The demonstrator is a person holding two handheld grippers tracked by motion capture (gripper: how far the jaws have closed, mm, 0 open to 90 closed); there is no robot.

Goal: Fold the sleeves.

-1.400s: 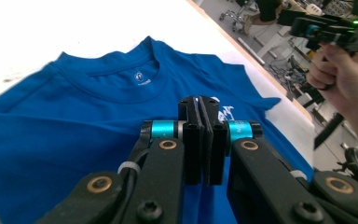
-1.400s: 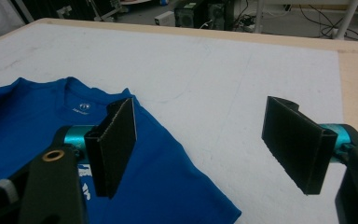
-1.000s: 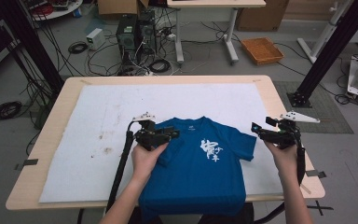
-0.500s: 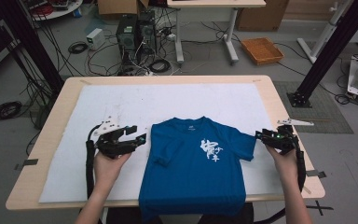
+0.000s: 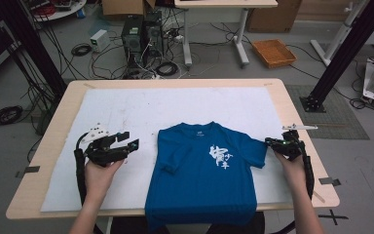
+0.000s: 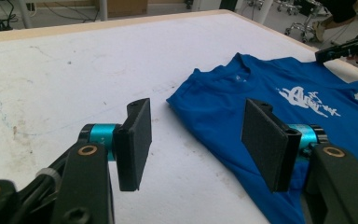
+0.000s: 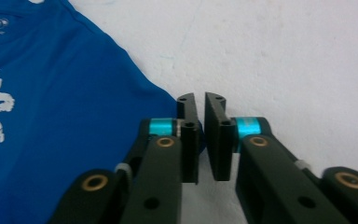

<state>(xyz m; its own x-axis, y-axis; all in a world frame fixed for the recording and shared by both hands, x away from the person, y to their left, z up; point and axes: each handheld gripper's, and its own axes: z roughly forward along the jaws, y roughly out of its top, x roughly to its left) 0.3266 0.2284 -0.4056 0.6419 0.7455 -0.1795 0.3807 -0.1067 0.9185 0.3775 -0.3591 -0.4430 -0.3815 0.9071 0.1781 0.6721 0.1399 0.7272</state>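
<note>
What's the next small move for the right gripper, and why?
Probably lift the right gripper slightly and check that the cloth rises with it. Its fingers have just closed at the right sleeve of the blue T-shirt, which lies flat, while the other sleeve is already folded in.

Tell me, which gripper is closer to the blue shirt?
Right. The right gripper is at the blue shirt's sleeve edge; the left gripper hovers open over the white mat, apart from it.

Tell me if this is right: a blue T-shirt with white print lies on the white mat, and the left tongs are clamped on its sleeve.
Not quite. The blue T-shirt with white print does lie on the white mat, but the left tongs stand open above bare mat beside the shirt, gripping nothing, as the left gripper view shows.
</note>
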